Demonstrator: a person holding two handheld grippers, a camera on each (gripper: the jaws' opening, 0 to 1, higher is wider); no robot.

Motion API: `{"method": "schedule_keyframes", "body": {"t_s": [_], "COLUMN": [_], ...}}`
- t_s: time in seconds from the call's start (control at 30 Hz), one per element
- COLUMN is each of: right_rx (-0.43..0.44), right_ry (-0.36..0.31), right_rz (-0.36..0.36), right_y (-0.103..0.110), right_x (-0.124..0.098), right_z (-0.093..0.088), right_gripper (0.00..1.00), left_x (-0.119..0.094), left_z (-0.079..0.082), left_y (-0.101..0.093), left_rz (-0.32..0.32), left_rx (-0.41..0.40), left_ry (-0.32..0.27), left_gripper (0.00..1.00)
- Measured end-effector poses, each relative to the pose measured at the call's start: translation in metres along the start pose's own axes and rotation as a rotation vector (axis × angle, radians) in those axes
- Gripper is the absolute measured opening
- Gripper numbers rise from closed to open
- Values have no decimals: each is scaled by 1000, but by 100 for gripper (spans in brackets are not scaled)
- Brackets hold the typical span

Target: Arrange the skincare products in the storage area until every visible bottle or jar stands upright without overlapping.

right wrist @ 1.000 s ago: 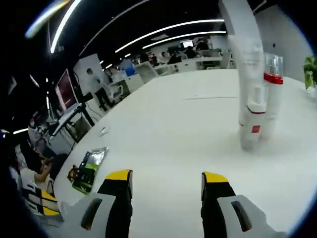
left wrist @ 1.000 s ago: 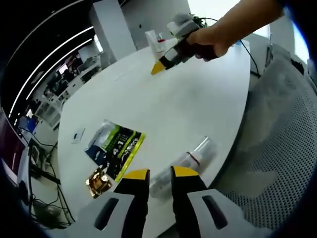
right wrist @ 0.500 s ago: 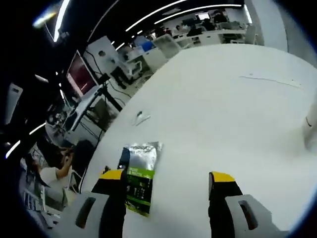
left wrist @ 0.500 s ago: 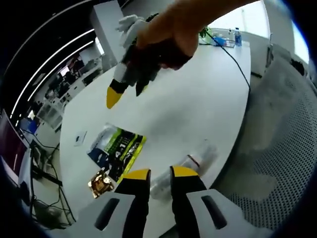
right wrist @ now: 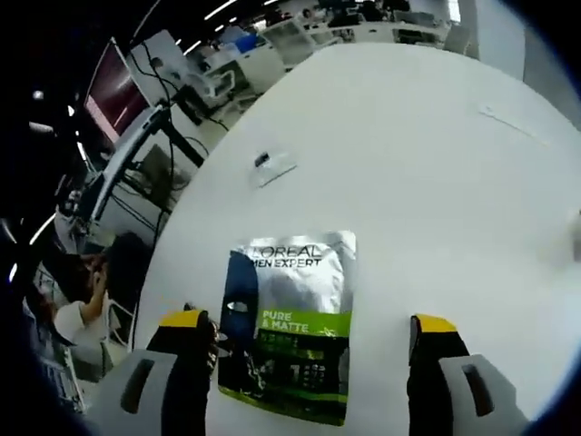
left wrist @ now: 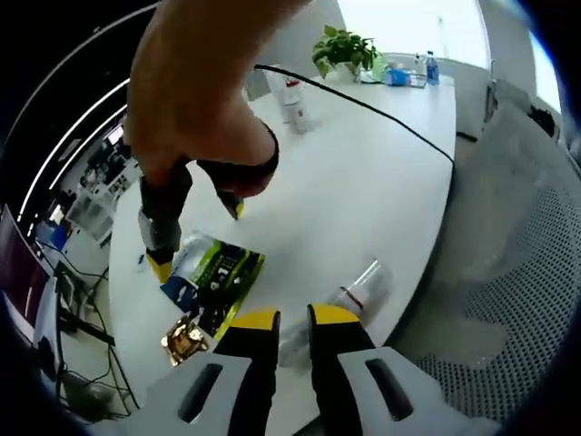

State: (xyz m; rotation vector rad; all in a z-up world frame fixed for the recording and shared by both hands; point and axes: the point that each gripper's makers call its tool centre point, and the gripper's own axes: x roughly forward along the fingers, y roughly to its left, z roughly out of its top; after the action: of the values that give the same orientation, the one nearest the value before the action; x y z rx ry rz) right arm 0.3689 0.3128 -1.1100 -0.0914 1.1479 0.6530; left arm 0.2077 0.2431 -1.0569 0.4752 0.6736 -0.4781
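Note:
A silver, green and blue skincare sachet (right wrist: 290,327) lies flat on the white table (right wrist: 436,154). My right gripper (right wrist: 311,322) hovers over it, wide open, one jaw on each side. In the left gripper view a hand holds that right gripper (left wrist: 195,236) above the same sachet (left wrist: 218,272). A clear bottle with a red band (left wrist: 354,292) lies on its side near the table's edge, just beyond my left gripper (left wrist: 292,316). Its jaws stand a narrow gap apart with nothing between them. Two white tubes (left wrist: 290,98) stand upright at the far end.
A small gold packet (left wrist: 186,338) lies beside the sachet, near the table's edge. A small white card (right wrist: 272,166) lies farther along the table. A black cable (left wrist: 372,109) crosses the table. A potted plant (left wrist: 345,50) stands at the back, and a mesh chair (left wrist: 517,272) is on the right.
The right gripper has come away from the upright tubes and crossed the table to hang over the sachet. The left gripper and the lying bottle have stayed put.

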Motion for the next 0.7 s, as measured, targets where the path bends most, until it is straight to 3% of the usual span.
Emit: {"method": "schedule_keyframes", "body": {"t_s": [0.2, 0.27, 0.5, 0.63, 0.7], "right_rx": [-47, -117, -168, -292, -264], "right_ry": [5, 34, 24, 52, 36], "right_rz": [-10, -52, -122, -173, -158], "right_y": [22, 21, 22, 15, 17], "right_x": [14, 17, 25, 26, 26], "right_z": [7, 3, 1, -6, -3], "right_gripper": [99, 99, 99, 97, 96], "left_x": [0, 0, 0, -1, -1], "left_z": [1, 1, 1, 1, 1], "left_y": [0, 0, 1, 1, 2], "left_rz": [0, 0, 5, 6, 7], "left_rx": [2, 1, -5, -5, -7], "left_ry": [-4, -4, -5, -2, -4], "left_gripper": [8, 7, 6, 6, 5]}}
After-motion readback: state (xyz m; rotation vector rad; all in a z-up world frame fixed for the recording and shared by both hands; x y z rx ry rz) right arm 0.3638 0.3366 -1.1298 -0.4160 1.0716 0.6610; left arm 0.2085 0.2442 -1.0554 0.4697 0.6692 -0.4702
